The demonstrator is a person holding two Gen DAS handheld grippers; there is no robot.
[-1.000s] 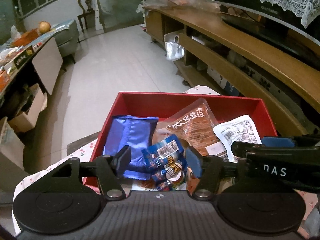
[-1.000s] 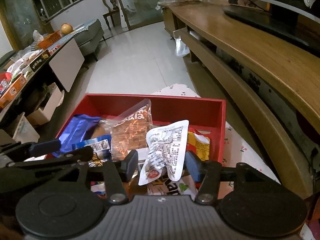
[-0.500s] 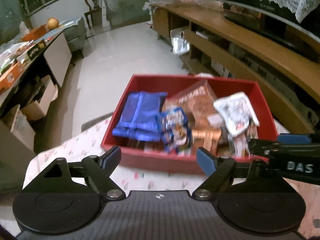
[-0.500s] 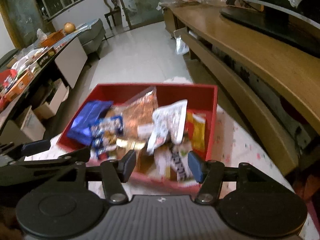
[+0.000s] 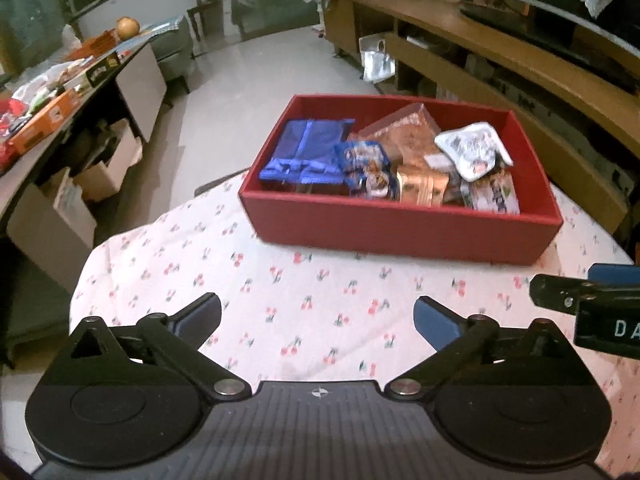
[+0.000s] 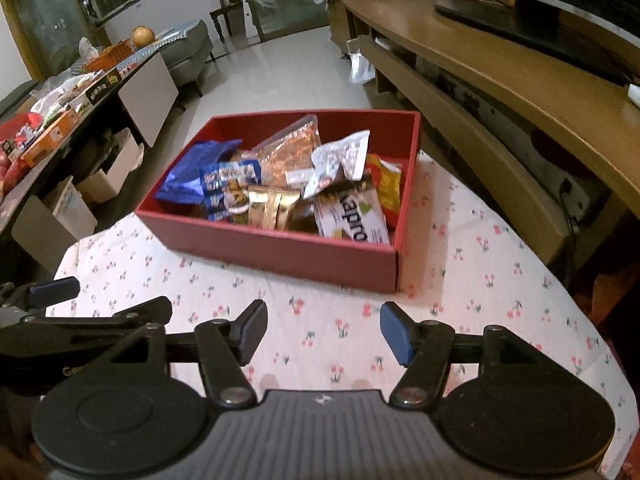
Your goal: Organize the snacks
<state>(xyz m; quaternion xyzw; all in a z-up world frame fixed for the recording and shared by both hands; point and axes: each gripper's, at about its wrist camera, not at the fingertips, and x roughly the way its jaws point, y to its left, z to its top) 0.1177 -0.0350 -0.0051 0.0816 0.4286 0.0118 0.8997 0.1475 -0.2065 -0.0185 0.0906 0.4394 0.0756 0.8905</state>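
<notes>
A red box (image 5: 400, 228) (image 6: 280, 248) full of snack packets stands at the far side of a round table with a cherry-print cloth (image 5: 300, 320) (image 6: 480, 280). Inside lie a blue packet (image 5: 308, 148) (image 6: 188, 176), an orange clear bag (image 5: 404, 132) (image 6: 292, 152), a white printed pouch (image 5: 472, 148) (image 6: 340, 160), a gold packet (image 5: 420, 186) (image 6: 272, 204) and others. My left gripper (image 5: 318, 318) hangs over the cloth in front of the box, jaws opening wide, nothing between them. My right gripper (image 6: 324, 330) is beside it, jaws also opening and empty.
A long wooden cabinet (image 6: 520, 80) runs along the right of the table. A cluttered side table (image 5: 60, 92) with boxes under it stands on the left. Tiled floor (image 5: 260, 64) and a chair (image 5: 204, 0) lie beyond the box.
Both grippers have pulled back from the box to the near part of the table. The packets they were over stay in the box. Both sets of jaws have widened, the left far more.
</notes>
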